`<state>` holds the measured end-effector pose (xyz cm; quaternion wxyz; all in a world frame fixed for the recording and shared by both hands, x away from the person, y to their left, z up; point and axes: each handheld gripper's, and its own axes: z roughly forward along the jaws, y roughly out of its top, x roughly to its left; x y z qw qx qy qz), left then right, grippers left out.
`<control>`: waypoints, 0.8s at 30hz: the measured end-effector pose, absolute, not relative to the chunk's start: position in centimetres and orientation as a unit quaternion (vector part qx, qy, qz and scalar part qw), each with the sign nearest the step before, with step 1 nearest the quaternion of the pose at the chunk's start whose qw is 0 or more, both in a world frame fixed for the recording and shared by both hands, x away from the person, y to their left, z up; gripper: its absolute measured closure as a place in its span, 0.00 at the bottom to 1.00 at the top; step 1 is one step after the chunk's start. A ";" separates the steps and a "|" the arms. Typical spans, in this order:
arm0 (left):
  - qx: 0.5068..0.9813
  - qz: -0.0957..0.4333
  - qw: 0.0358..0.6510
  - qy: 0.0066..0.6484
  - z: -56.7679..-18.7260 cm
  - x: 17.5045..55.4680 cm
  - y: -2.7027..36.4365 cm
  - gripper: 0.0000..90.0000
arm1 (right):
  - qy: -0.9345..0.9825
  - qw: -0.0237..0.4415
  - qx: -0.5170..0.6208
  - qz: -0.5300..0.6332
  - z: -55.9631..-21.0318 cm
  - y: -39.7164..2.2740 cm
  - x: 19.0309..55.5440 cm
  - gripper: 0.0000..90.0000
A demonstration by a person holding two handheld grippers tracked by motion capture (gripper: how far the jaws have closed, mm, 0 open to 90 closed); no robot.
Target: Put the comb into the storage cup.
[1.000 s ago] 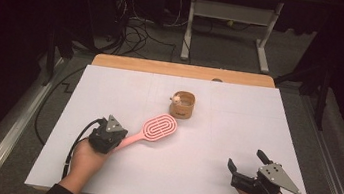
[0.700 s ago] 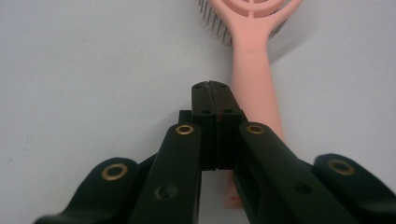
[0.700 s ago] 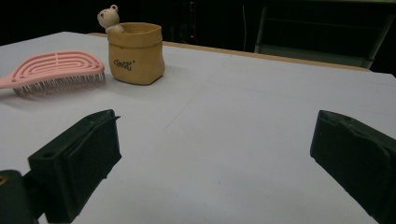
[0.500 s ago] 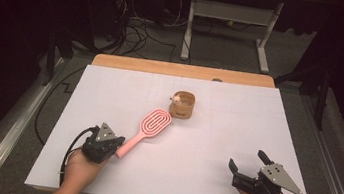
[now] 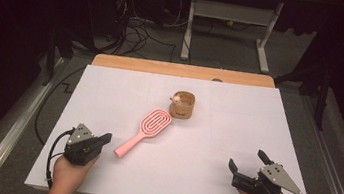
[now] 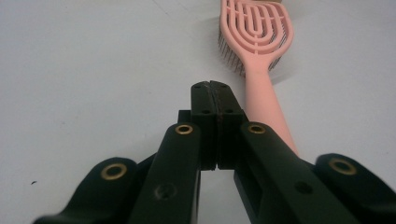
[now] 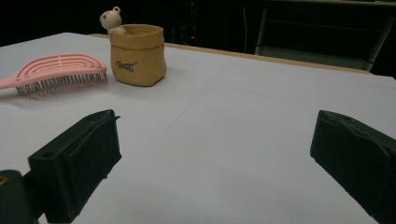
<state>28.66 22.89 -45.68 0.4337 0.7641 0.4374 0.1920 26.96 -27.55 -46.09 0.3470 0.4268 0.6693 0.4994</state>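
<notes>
In the left gripper view the left gripper's (image 6: 215, 91) fingers are pressed flat together with nothing between them, their tips just beside the handle of the pink hairbrush (image 6: 261, 56), which runs up the right of centre of that frame, its bristled head at the top edge. In the high view the left gripper (image 5: 104, 138) sits at the lower left of the white worktop (image 5: 110, 94), and the hairbrush (image 5: 148, 128) lies slanted near the middle, handle end pointing at the closed tips, a small gap between them. The right gripper (image 5: 247, 160) rests at the lower right, its fingers spread wide and empty. Just beyond the brush head stands a small tan pouch (image 5: 182, 106) with a little bear figure (image 5: 177, 98) on its rim.
</notes>
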 end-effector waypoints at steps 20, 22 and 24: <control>0.750 0.199 0.455 0.437 -46.0 28.9 22.7 0.59 | 0.672 0.343 0.427 0.499 -46.2 -27.6 27.0 0.02; 0.749 0.197 0.462 0.432 -46.0 28.9 22.8 0.59 | 0.673 0.342 0.425 0.500 -46.2 -27.6 26.9 0.02; 0.749 0.195 0.464 0.431 -46.0 28.9 22.8 0.59 | 0.672 0.342 0.425 0.501 -46.2 -27.6 26.9 0.02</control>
